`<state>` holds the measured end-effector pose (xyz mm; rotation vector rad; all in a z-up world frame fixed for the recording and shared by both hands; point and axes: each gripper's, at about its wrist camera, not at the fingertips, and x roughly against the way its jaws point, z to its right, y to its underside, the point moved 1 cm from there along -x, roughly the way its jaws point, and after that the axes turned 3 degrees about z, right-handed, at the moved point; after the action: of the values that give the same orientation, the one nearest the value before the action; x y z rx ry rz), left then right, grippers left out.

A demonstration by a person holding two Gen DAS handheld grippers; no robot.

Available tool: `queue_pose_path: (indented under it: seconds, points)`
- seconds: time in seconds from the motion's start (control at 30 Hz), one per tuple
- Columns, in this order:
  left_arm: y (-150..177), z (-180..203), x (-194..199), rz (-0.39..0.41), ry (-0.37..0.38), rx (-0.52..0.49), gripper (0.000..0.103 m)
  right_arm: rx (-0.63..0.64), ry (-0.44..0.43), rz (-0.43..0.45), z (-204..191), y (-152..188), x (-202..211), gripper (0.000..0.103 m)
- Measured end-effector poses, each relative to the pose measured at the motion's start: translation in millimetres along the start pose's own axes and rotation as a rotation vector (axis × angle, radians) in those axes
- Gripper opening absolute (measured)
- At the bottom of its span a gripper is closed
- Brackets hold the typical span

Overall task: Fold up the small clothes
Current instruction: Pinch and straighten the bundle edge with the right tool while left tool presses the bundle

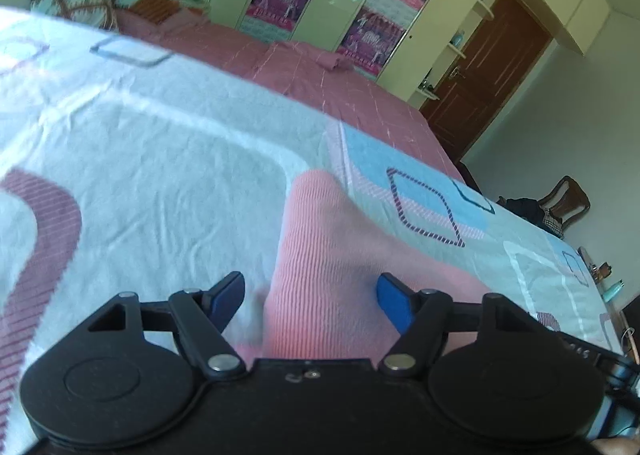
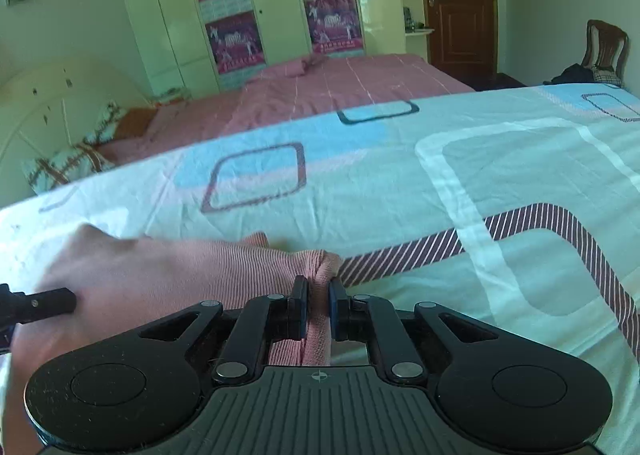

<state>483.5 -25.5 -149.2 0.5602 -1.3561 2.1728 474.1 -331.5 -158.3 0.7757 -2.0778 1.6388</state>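
Note:
A small pink ribbed garment [image 1: 320, 263] lies on the patterned bed sheet [image 1: 160, 159]. My left gripper [image 1: 310, 297] is open, with the fingers standing either side of the pink cloth and the cloth running between them. In the right wrist view the same pink garment [image 2: 180, 271] stretches left across the sheet [image 2: 440, 183]. My right gripper [image 2: 318, 305] is shut on a bunched edge of it. One finger of the left gripper [image 2: 44, 305] shows at the far left, lying over the garment.
A second bed with a pink cover [image 2: 340, 83] stands behind, with pillows [image 2: 68, 163] at its head. Cream wardrobes with posters [image 2: 240, 15] line the wall. A brown door [image 2: 456, 3] and a wooden chair with dark clothes [image 2: 596, 59] are at the right.

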Motion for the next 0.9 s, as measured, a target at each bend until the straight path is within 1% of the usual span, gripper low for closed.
queue_pose_path:
  seconds: [0.07,0.1,0.13,0.17,0.2,0.23,0.27,0.33,0.4,0.47,0.57,0.67,0.73,0.9]
  points:
    - [-6.6,2.1,-7.5,-0.016,-0.005,-0.002,0.07,0.007,-0.007,0.023,-1.7,-4.7,5.5,0.012]
    - [-9.0,1.5,-12.2,-0.027,-0.009,0.009,0.07,0.021,-0.006,0.032,-5.1,-8.4,6.0,0.016]
    - [-11.0,0.4,-17.7,-0.038,-0.02,0.02,0.07,0.028,-0.01,0.04,-8.7,-10.3,6.2,0.027]
    - [-11.8,-2.0,-23.6,-0.046,-0.034,0.03,0.07,0.032,-0.017,0.046,-12.0,-11.7,5.3,0.035]
    - [-11.8,-4.5,-28.9,-0.06,-0.044,0.04,0.073,0.04,-0.02,0.05,-15.6,-12.4,3.8,0.047]
    - [-11.0,-6.5,-33.0,-0.073,-0.048,0.049,0.073,0.057,-0.012,0.054,-19.8,-12.8,1.4,0.049]
    - [-9.5,-8.4,-34.9,-0.069,-0.049,0.049,0.074,0.079,-0.003,0.053,-23.5,-12.1,-1.9,0.049]
    - [-7.7,-5.8,-36.0,-0.06,-0.059,0.015,0.074,0.135,0.024,0.003,-30.1,-7.8,-16.8,0.049]
    - [-6.2,-4.2,-37.1,-0.053,-0.066,-0.004,0.074,0.165,0.05,-0.022,-29.7,-1.3,-30.0,0.049]
    - [-6.7,-3.0,-38.7,-0.048,-0.071,-0.006,0.074,0.139,0.048,-0.028,-24.1,-1.4,-36.6,0.049]
    - [-8.9,-0.3,-39.2,-0.057,-0.082,-0.022,0.074,0.064,0.026,-0.063,-14.4,-5.5,-43.0,0.049]
    - [-10.0,1.8,-33.6,-0.06,-0.093,-0.032,0.075,0.047,0.01,-0.056,-12.5,-8.6,-34.3,0.049]
    - [-9.6,4.2,-28.6,-0.049,-0.11,-0.054,0.078,0.024,0.001,-0.035,-9.4,-12.4,-21.0,0.049]
    - [-6.6,8.3,-17.6,-0.035,-0.116,-0.095,0.078,0.01,-0.033,0.009,-11.3,-17.1,9.6,0.049]
